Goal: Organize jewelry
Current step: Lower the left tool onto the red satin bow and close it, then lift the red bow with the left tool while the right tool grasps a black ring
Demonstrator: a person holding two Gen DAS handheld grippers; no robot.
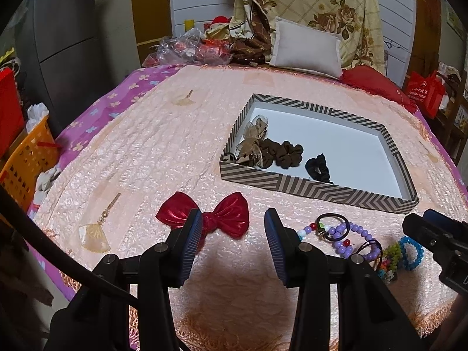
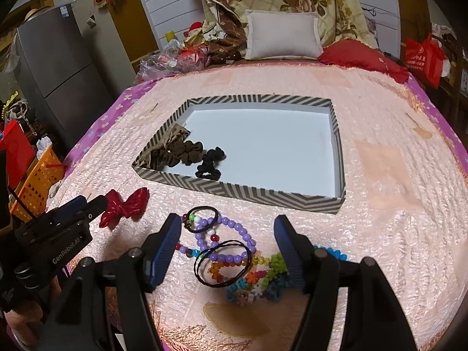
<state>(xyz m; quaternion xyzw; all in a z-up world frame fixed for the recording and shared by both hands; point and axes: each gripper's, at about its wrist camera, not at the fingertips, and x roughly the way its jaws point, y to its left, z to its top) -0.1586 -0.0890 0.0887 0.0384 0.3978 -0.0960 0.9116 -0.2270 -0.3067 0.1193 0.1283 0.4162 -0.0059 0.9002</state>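
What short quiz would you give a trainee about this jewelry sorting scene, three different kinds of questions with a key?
1. True or false: the red bow already lies inside the striped box.
2. Multiple choice: what lies between the right gripper jaws? A) purple bead bracelet B) brown scrunchie C) white pillow
3. Fill in: the left gripper jaws stand ____.

Key: 1 false, it lies on the peach bedspread; 2 A; 3 open.
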